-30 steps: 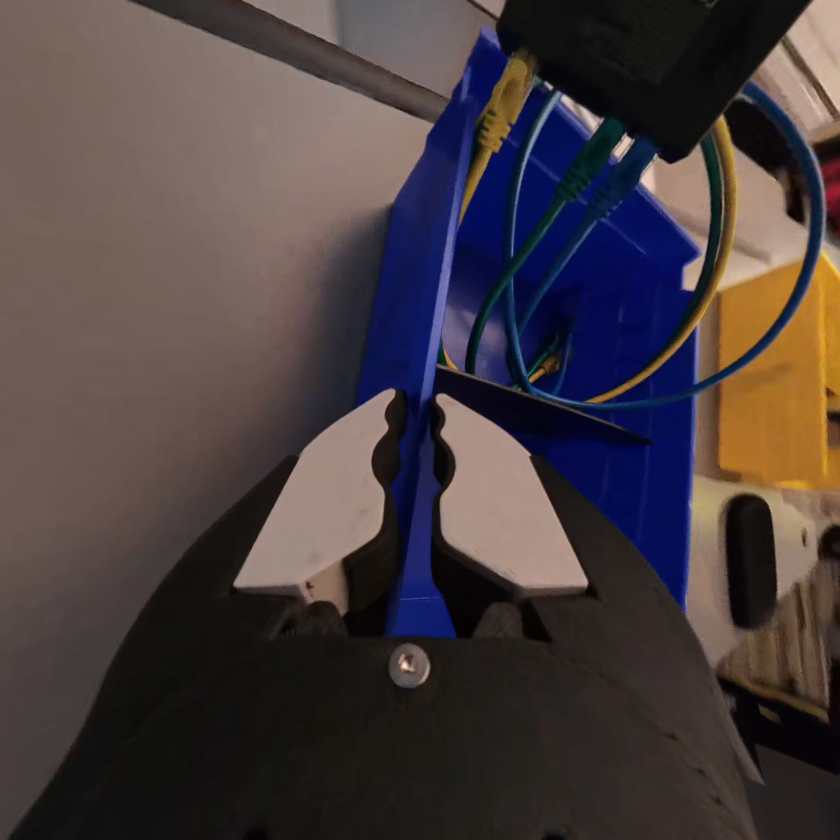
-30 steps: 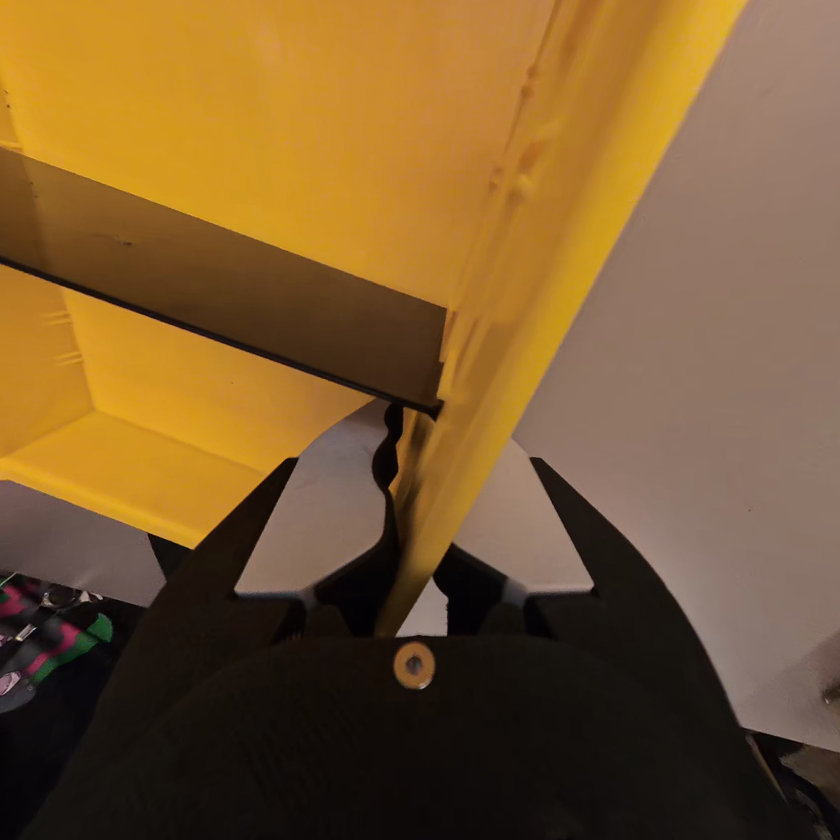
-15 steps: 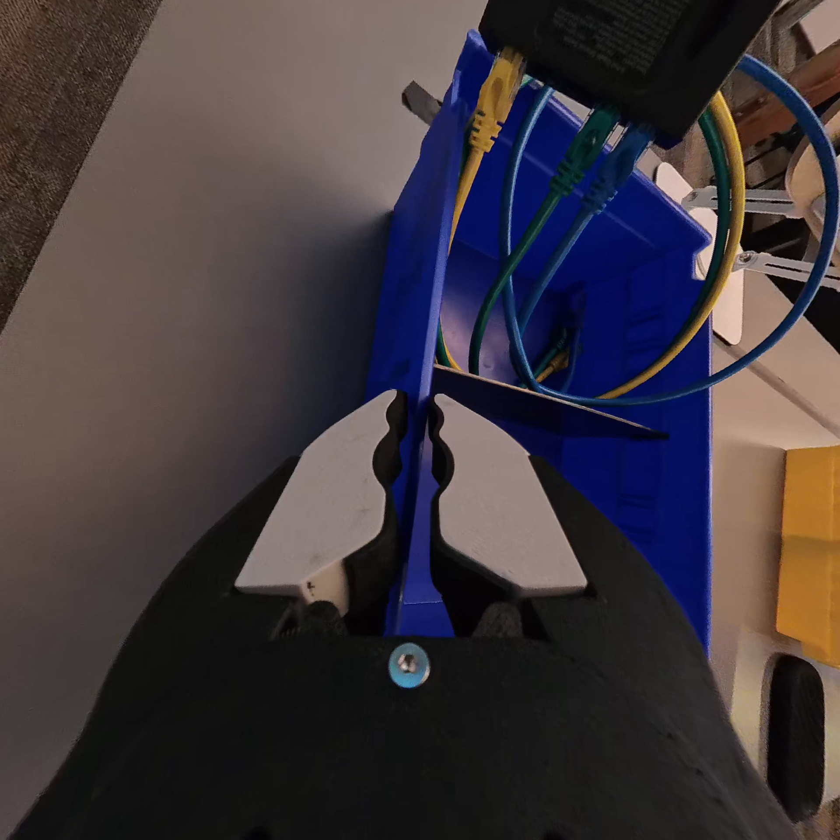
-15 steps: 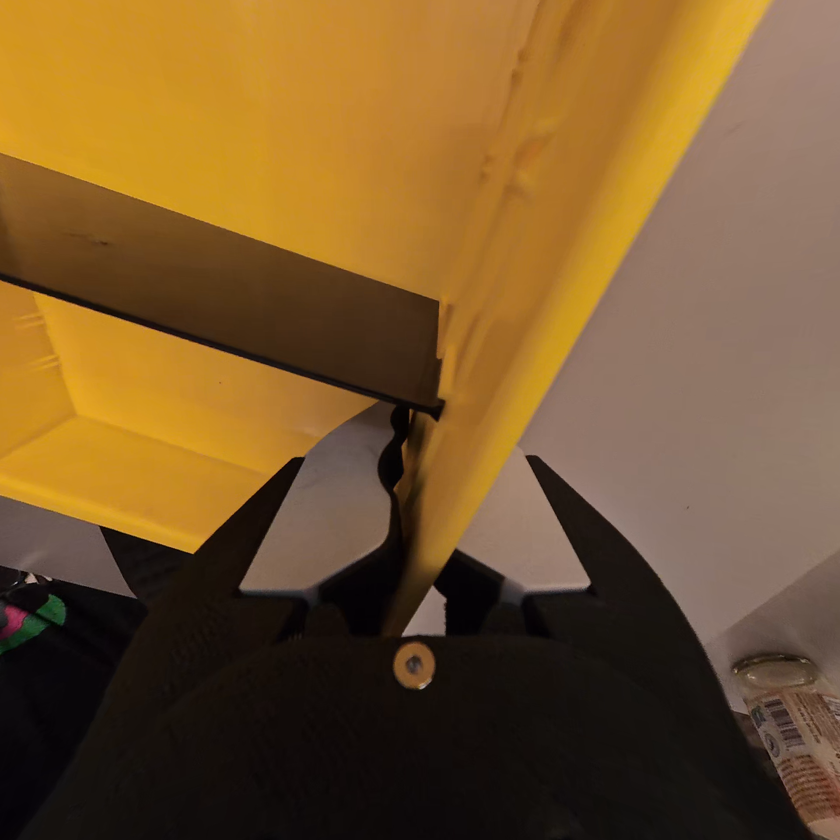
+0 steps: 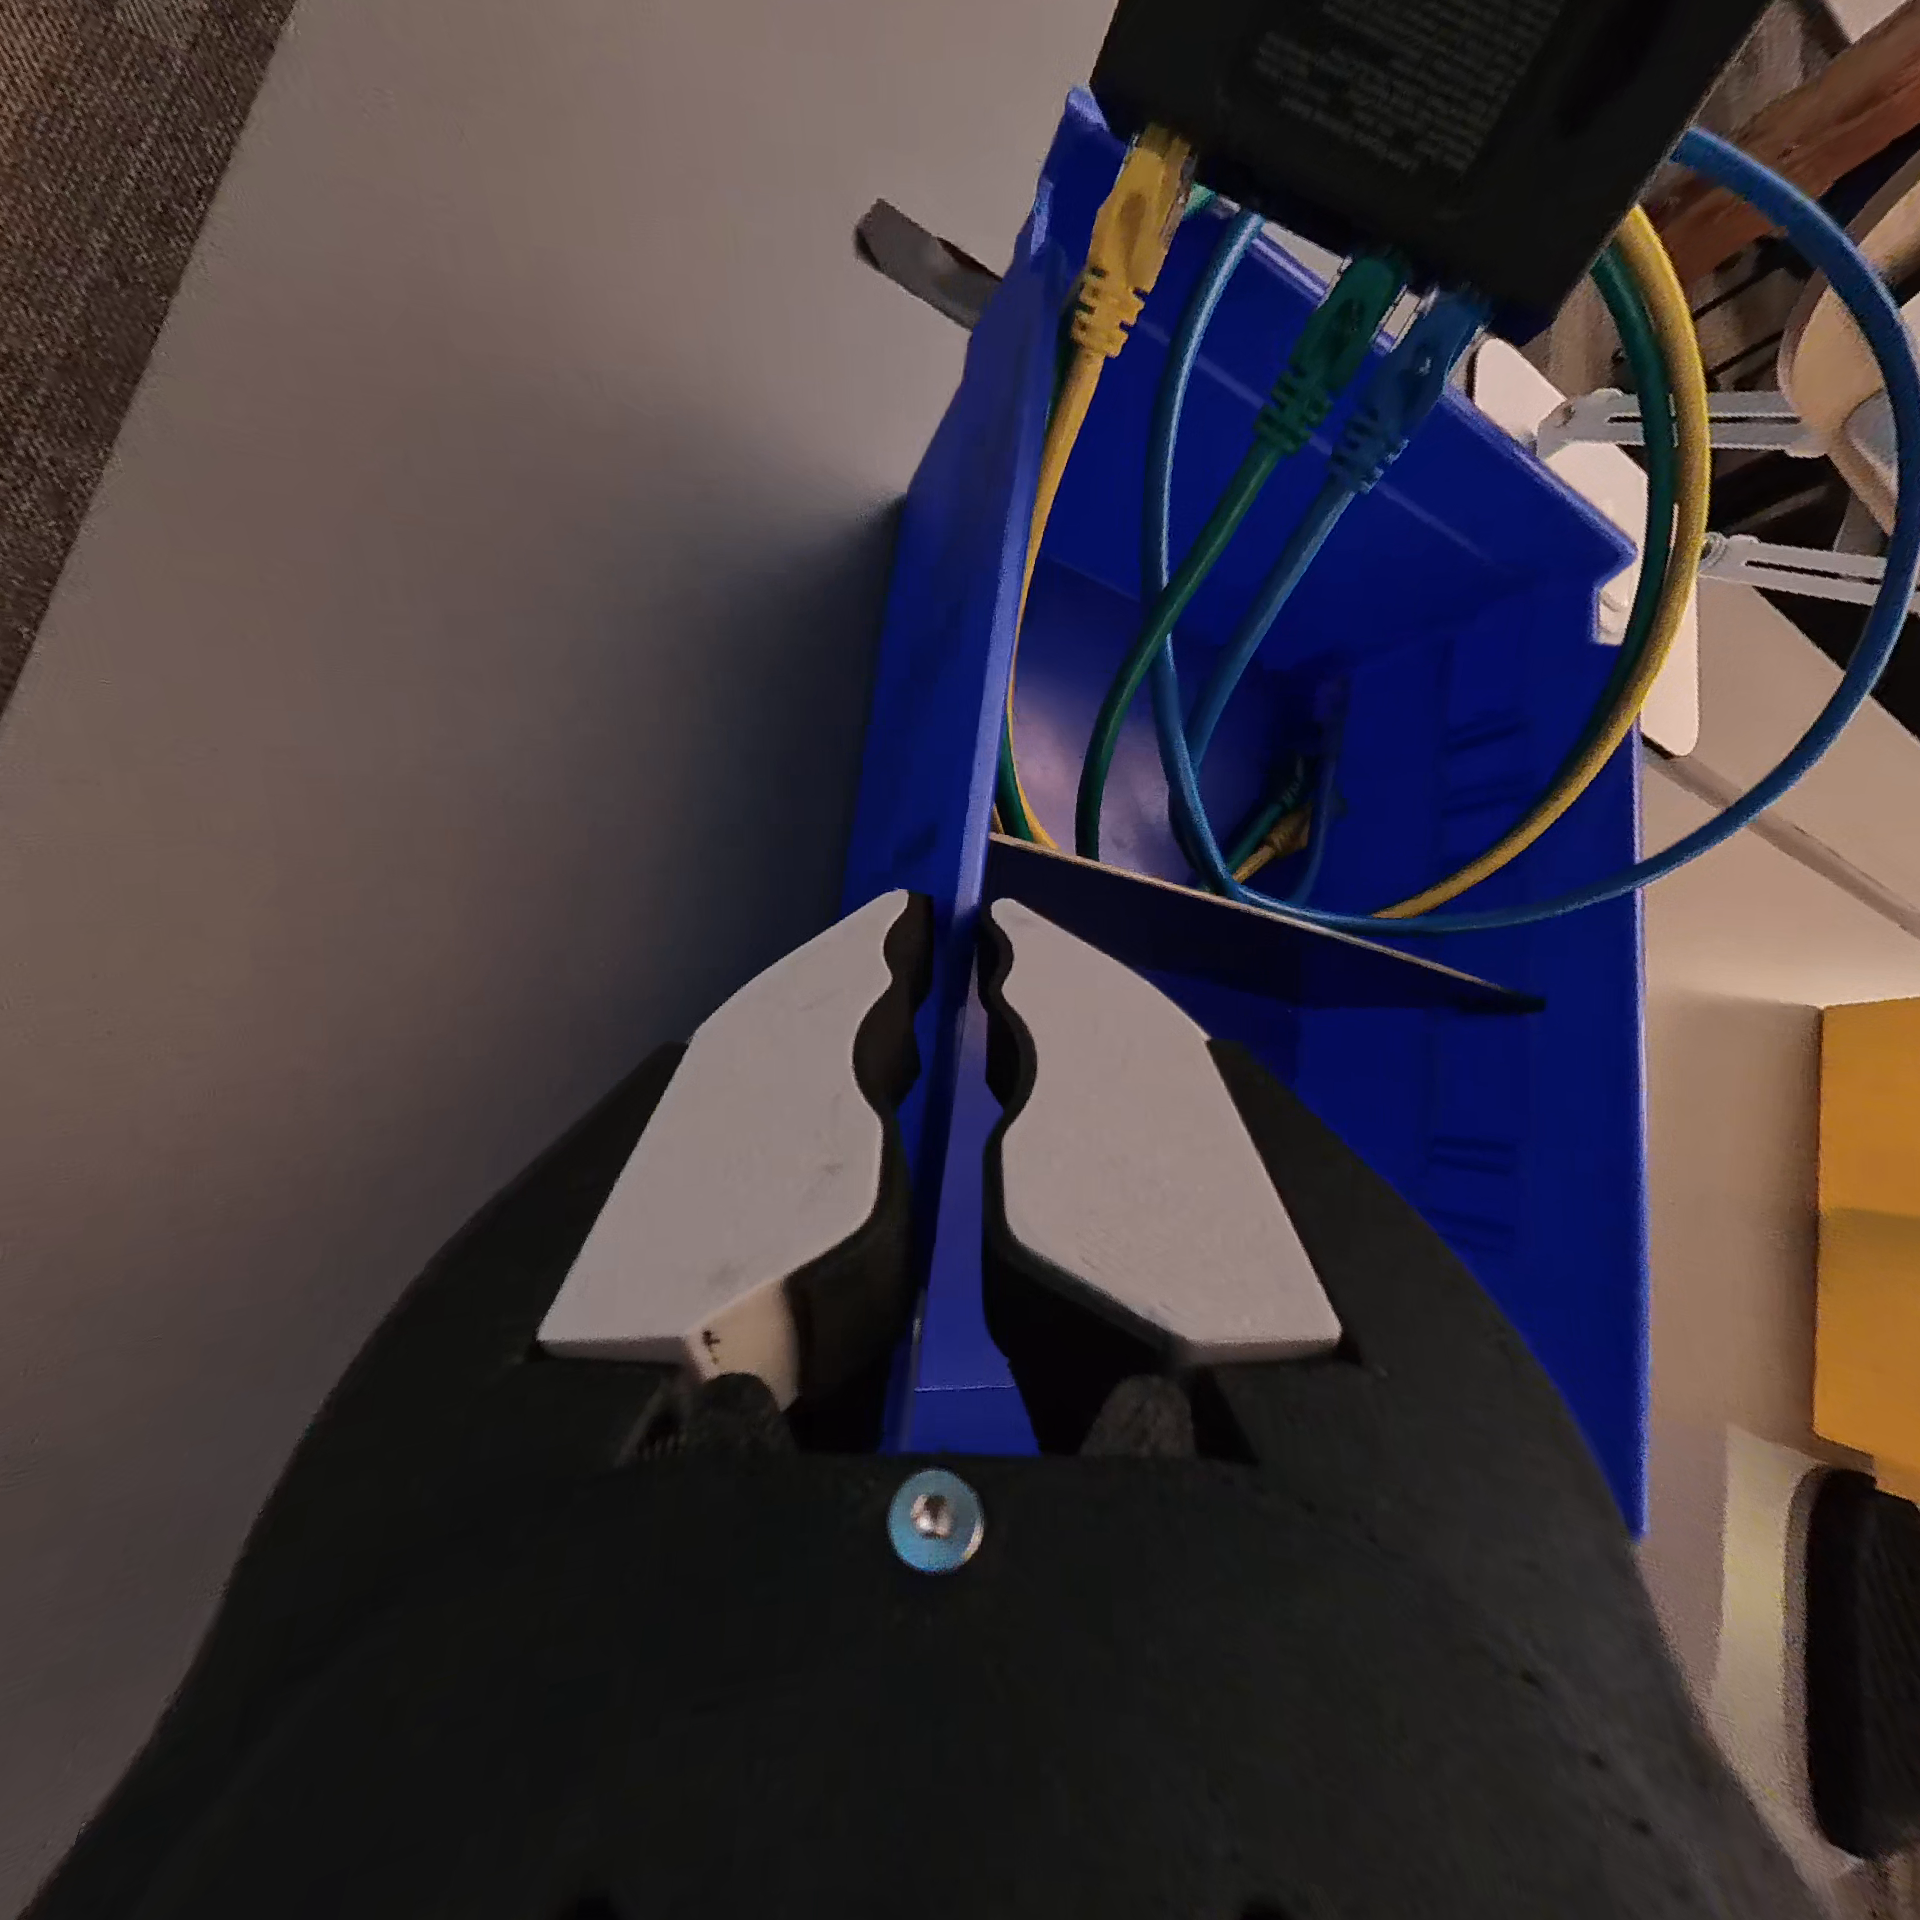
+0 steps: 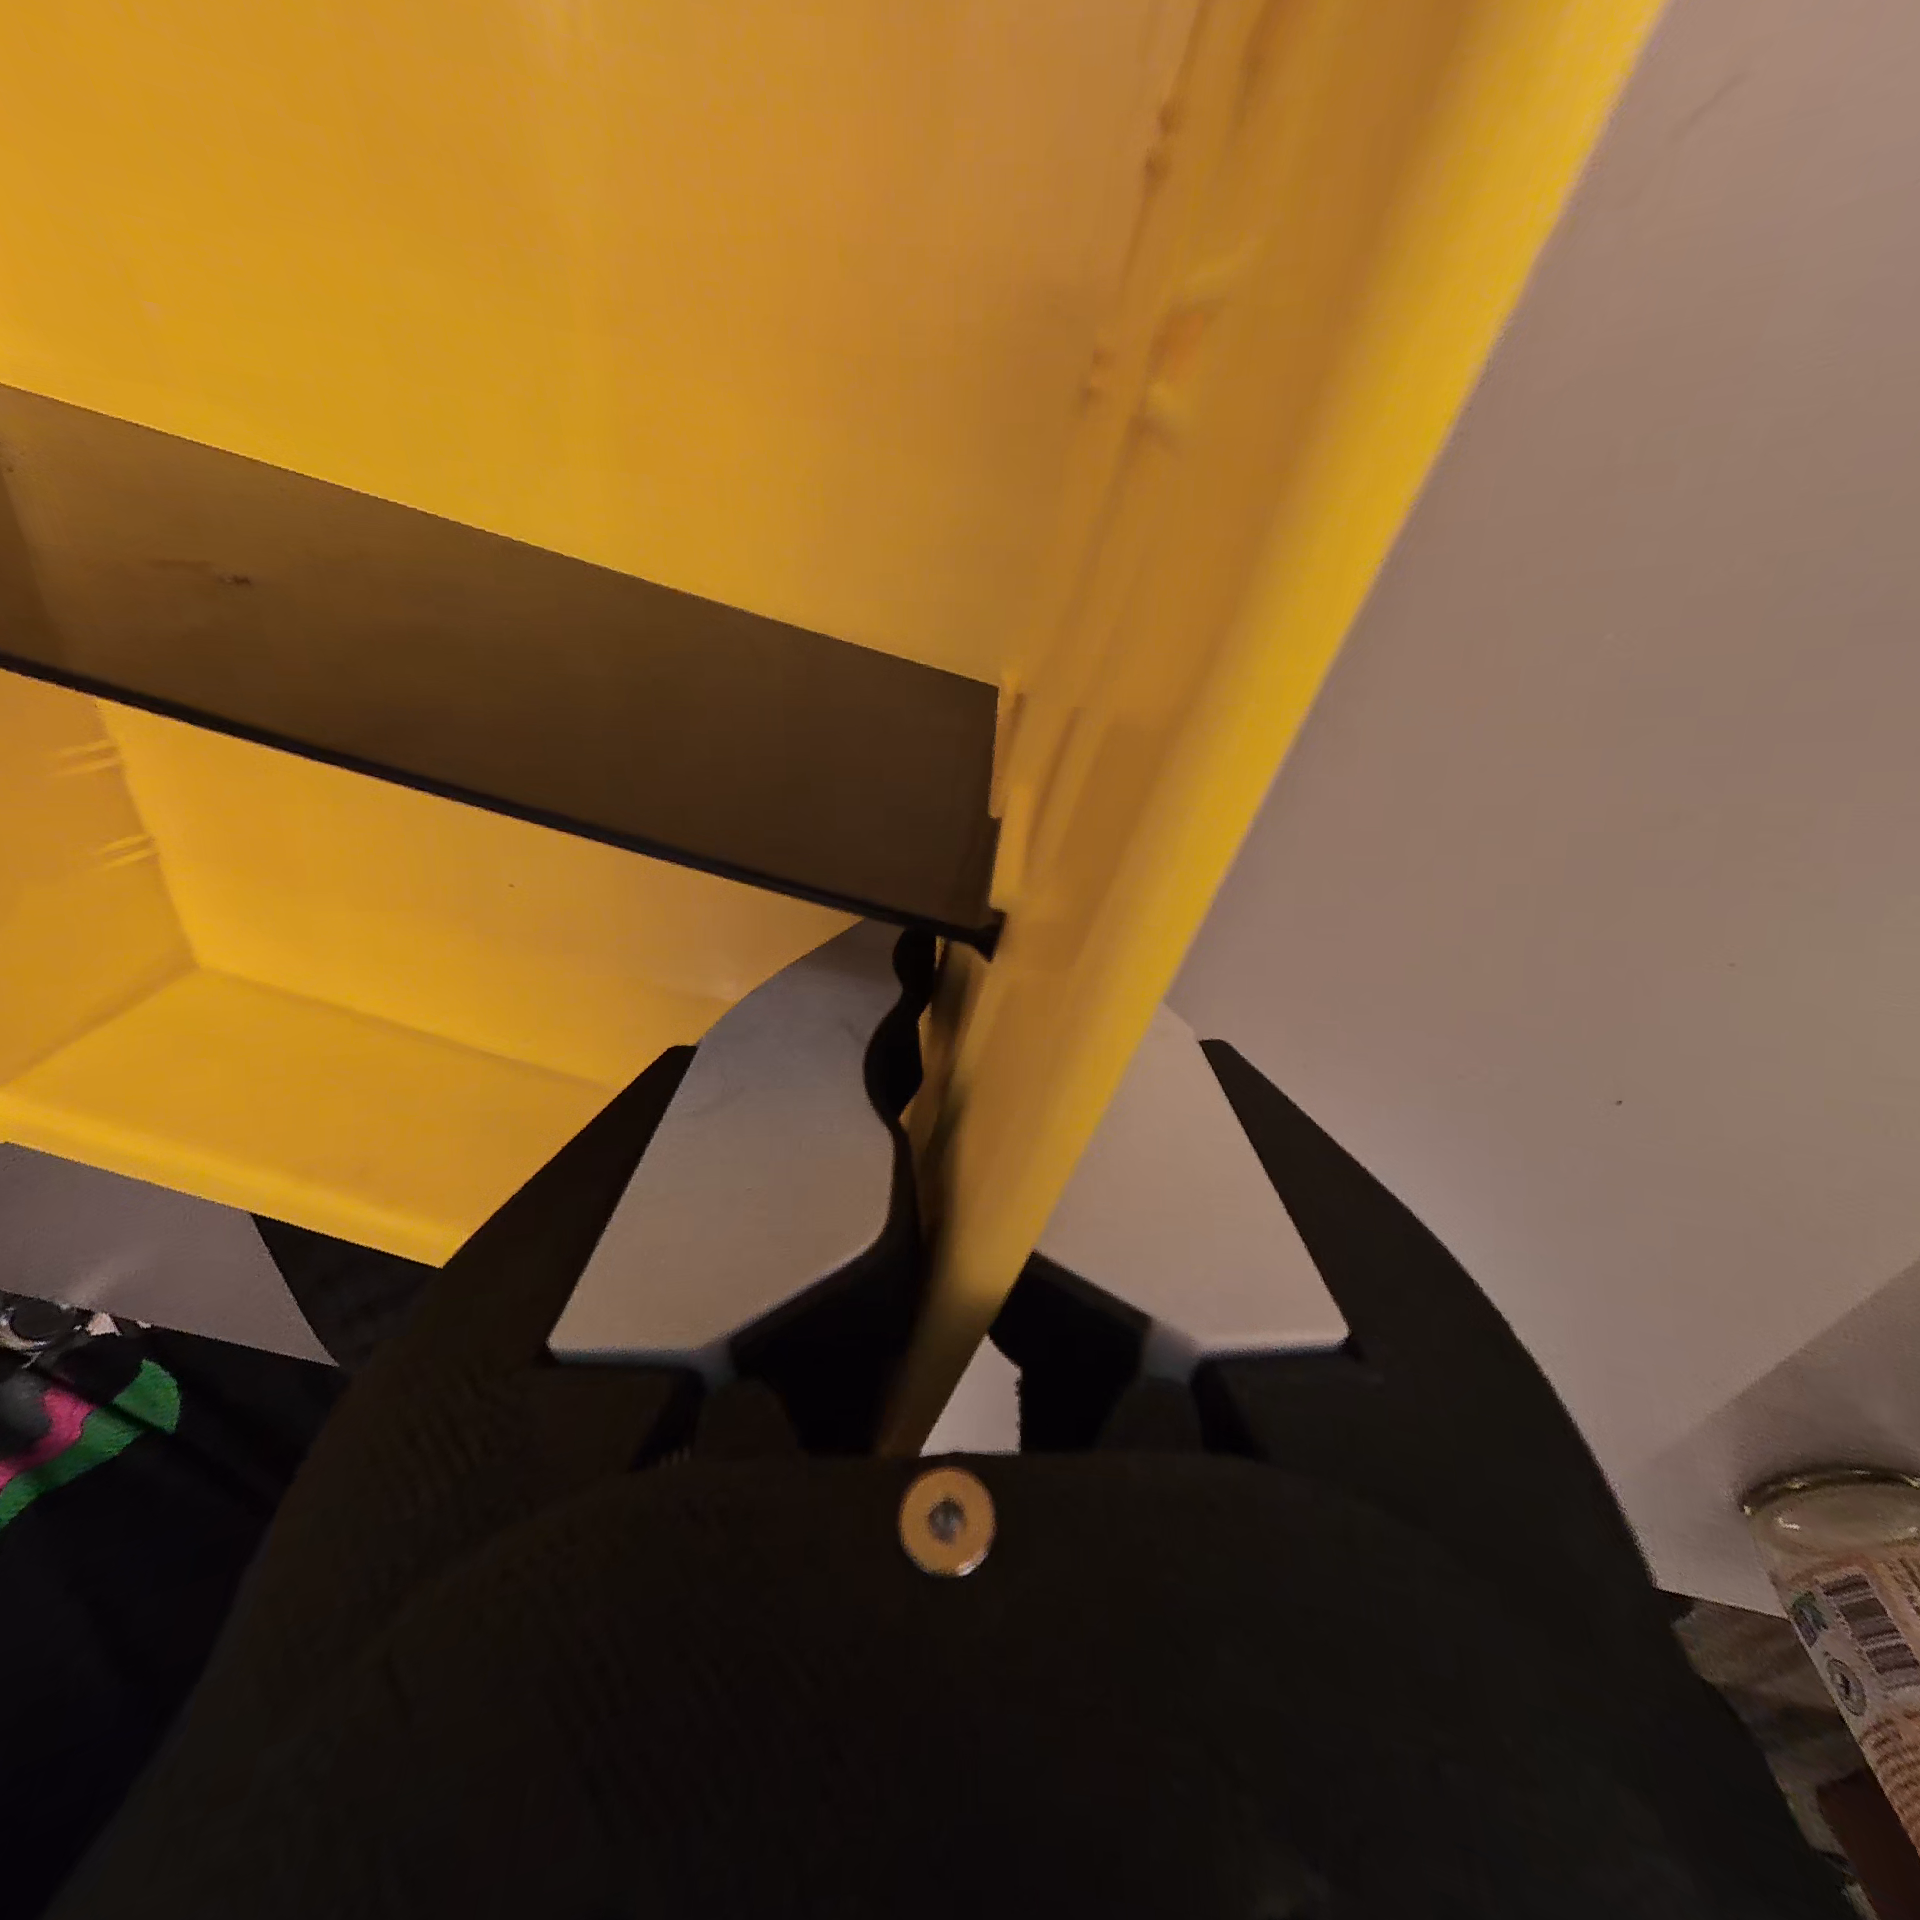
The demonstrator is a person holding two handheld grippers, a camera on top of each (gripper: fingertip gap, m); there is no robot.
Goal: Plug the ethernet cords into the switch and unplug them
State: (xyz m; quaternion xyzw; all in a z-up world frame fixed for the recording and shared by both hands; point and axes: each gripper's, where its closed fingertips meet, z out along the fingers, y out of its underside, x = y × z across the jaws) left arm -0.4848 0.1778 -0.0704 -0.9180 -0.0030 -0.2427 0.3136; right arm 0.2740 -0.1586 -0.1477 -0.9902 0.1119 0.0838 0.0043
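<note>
The left gripper [image 5: 951, 925] is pinching the side wall of a blue bin [image 5: 1496, 1164] lying on a pale grey tabletop [image 5: 499, 644], dark carpet [image 5: 94, 166] showing beyond its edge. The black switch [image 5: 1423, 114] is sitting atop the bin's far end, yellow cord [image 5: 1117, 281], green cord [image 5: 1314, 374] and blue cord [image 5: 1387, 416] plugged in. The right gripper [image 6: 961, 966] is clamping a yellow bin [image 6: 644, 291].

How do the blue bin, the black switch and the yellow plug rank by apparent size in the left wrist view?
1. Blue bin, clearly the largest.
2. Black switch, though the frame crops it and it sits farther away, so its true size is unsure.
3. Yellow plug, the smallest.
</note>
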